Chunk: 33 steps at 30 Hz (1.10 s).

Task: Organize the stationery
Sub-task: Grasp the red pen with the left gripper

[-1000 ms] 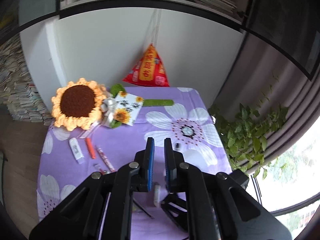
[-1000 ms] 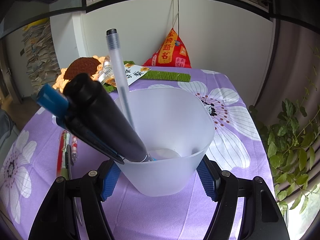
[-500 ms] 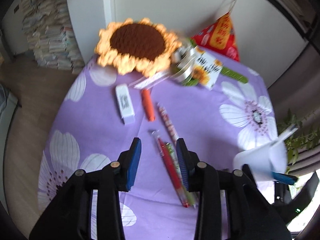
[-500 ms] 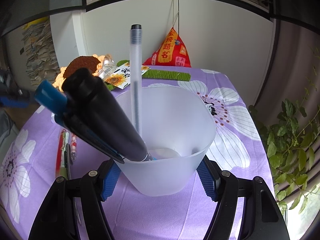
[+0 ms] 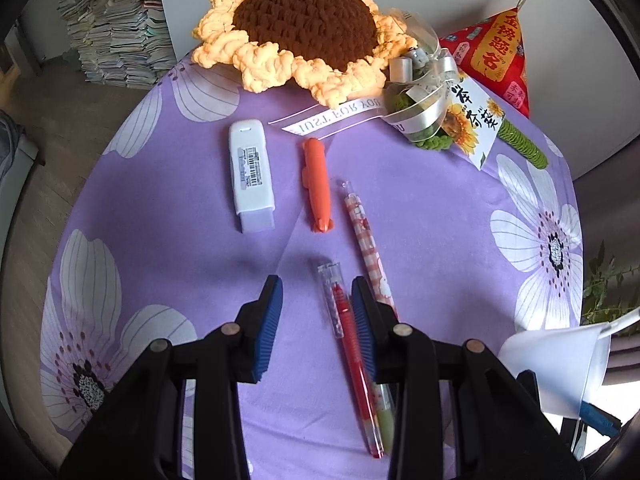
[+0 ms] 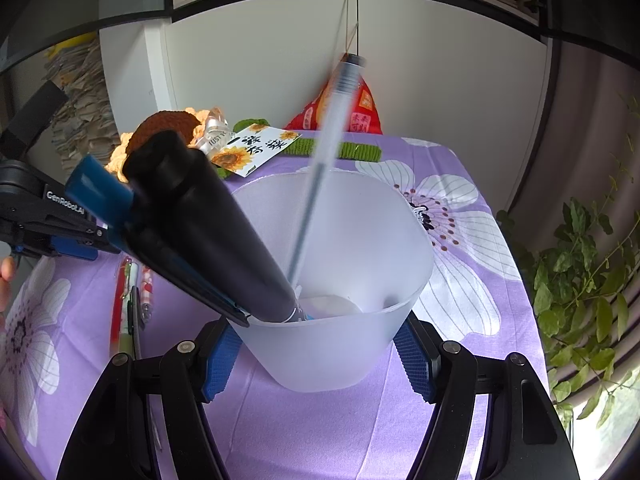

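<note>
Left gripper [image 5: 316,304] points down at the purple flowered tablecloth [image 5: 180,208] with its jaws apart and nothing pressed between the blue pads; the clear cap end of a red pen [image 5: 352,344] lies in the gap close to the right-hand pad, not gripped. Right gripper [image 6: 316,356] has its pads closed against both sides of a frosted white cup [image 6: 340,280], holding it over the table.

Largest on the cloth is a crocheted sunflower [image 5: 304,28] at the far edge, with a ribboned bouquet and sunflower card [image 5: 472,120] beside it and a red triangular pouch [image 5: 496,56] behind. Inside the cup a fat black marker [image 6: 204,228] leans out over the left rim with a blue-capped item [image 6: 96,192] alongside it, and a slim translucent pen [image 6: 324,168] stands tilted, blurred.

Loose stationery lies on the cloth ahead of the left gripper: a white correction-tape case [image 5: 252,176] to the left, an orange utility knife [image 5: 316,184] next to it, a pink checked pen [image 5: 366,240] to the right of that, and a green pen [image 5: 384,412] touching the red pen under the right-hand finger.
</note>
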Motion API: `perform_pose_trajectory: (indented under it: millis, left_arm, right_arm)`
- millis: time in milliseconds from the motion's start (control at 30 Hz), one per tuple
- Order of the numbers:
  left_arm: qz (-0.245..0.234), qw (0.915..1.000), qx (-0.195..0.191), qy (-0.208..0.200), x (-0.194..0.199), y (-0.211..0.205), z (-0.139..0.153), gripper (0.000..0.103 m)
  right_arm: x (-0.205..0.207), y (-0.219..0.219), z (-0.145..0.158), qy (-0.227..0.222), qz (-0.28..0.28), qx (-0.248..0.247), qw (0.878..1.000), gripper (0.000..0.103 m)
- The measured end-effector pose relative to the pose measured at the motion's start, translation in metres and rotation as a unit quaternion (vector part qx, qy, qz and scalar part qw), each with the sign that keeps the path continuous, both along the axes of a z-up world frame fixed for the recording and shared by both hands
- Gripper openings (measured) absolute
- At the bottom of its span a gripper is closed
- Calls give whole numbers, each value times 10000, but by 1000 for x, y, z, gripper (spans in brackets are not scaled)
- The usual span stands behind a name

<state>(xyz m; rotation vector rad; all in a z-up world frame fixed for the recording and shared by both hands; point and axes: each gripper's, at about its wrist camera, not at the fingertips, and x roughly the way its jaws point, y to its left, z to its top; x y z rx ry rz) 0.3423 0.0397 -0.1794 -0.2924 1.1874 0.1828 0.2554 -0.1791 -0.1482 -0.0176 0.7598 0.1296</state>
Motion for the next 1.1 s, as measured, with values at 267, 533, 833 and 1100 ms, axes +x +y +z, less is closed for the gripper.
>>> perform_pose_trajectory:
  millis: [267,533,833,1100]
  left_arm:
    - [59,9999,13,162,13,-10,-12,18]
    - [66,9997,156,156,14,-15,-13,12]
    - [-63,9992,-97,-380,-11,-8,23,8]
    - [-278,9947,-138,-976,-37,-15,65,8]
  right_arm:
    - [0,0,0,0,0,-2,10000,72]
    - [0,1,0,1,5,0,10000,72]
    - [-1,-1,-1,2,25,8,10000,72]
    - [-2,-1,-1,1,28,3,10000,72]
